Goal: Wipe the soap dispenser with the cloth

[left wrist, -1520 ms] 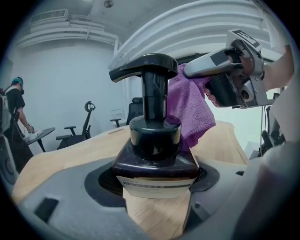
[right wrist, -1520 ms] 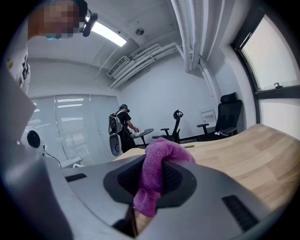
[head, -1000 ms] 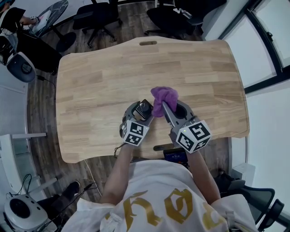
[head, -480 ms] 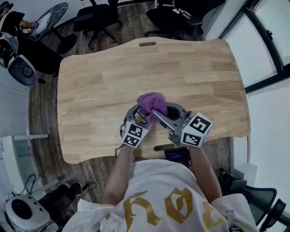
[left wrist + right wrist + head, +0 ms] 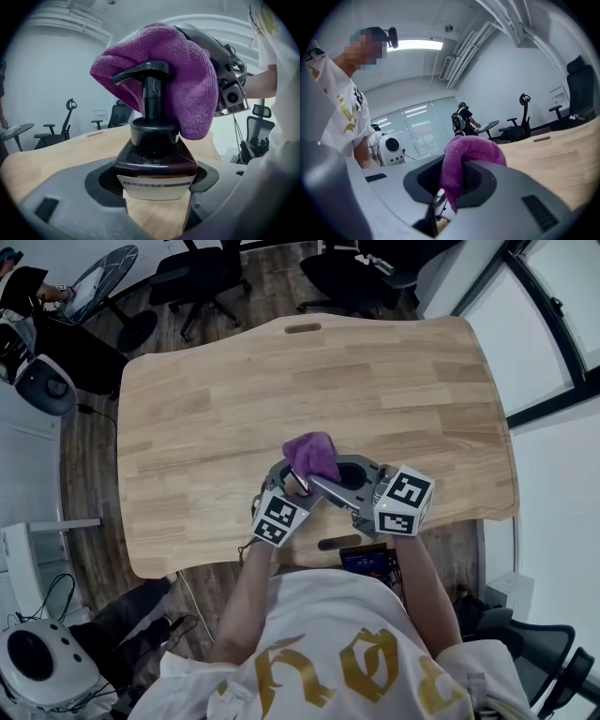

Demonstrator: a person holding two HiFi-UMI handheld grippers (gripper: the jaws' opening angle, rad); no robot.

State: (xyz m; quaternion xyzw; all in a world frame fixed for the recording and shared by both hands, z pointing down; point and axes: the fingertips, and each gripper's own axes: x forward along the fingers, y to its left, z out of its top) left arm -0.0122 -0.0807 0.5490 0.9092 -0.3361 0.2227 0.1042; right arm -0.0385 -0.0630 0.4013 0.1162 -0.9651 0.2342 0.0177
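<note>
Grey, my left gripper (image 5: 157,177) clamps the dark soap dispenser (image 5: 154,140) by its base, upright near the 6 o'clock edge of the wooden table (image 5: 375,381). From 3 o'clock my right gripper (image 5: 457,180) pinches the purple cloth (image 5: 187,84), draped against the pump head (image 5: 140,72). Beyond the table, at 12 o'clock, stand office chairs (image 5: 202,273).

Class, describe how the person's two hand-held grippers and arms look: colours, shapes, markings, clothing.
The left hand-held gripper and right hand-held gripper are grey plastic with rounded jaws and dark inset pads. Each carries a white cube of black square markers. The person wears a white short-sleeved T-shirt with gold print.
</note>
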